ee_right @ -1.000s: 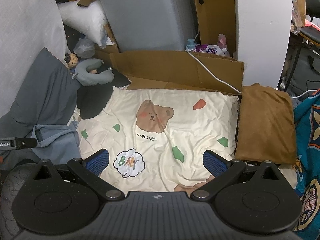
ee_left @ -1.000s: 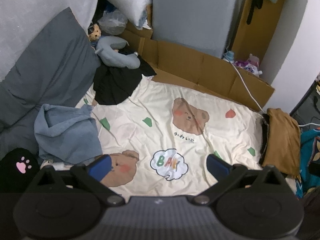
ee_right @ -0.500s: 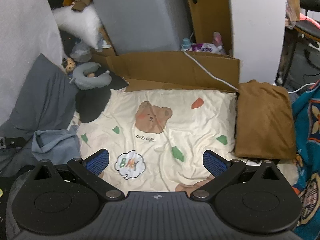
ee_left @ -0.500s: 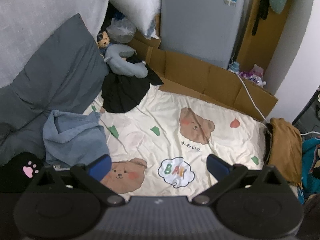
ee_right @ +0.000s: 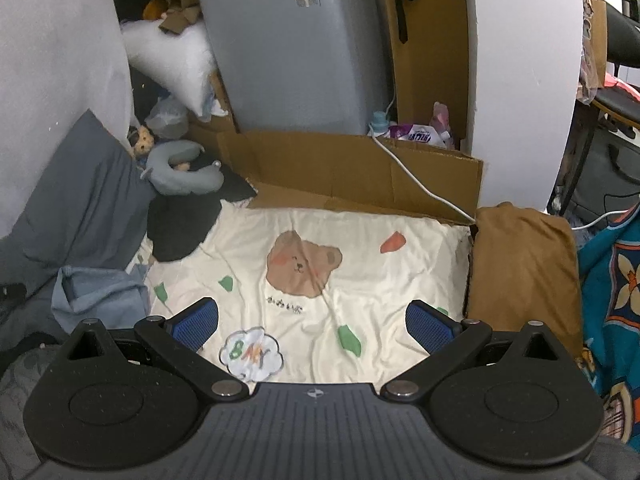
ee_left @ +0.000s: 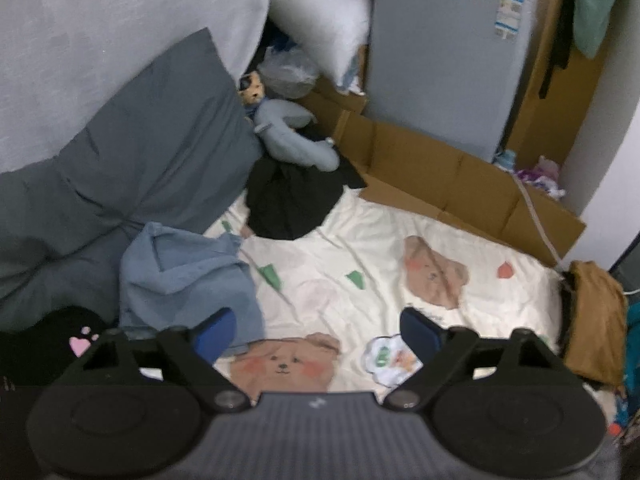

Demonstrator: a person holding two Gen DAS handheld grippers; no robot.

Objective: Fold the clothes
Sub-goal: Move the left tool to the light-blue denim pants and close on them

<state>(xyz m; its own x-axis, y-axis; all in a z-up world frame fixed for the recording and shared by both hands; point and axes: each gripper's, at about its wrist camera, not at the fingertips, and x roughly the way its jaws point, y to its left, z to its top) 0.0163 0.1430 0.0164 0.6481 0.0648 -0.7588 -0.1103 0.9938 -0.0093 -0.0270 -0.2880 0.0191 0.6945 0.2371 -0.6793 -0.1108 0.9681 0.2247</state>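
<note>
a crumpled blue garment [ee_left: 184, 276] is heaped at the bed's [ee_left: 360, 240] left edge. the left gripper's [ee_left: 316, 330] jaws are closing, nothing between them; the right gripper's [ee_right: 312, 320] are spread, empty.

Lighting: soft, even indoor light, moderately dim, with no single source in view. Shadows are faint; the darkest patch lies behind the white pillow [ee_right: 176, 64] in the far left corner.
Glare: none of note; the grey appliance [ee_right: 296, 48] shows only a dull sheen.
Sharpness, right wrist view: crisp, with the bear print on the cream bedsheet [ee_right: 360, 280] clearly legible.
Sharpness, left wrist view: smeared by motion blur throughout; the bedsheet [ee_left: 360, 240] print and the cardboard [ee_left: 440, 176] edges are soft.
Distortion: strong fisheye bowing in both views, with straight walls curving outward and dark vignetted corners.
</note>
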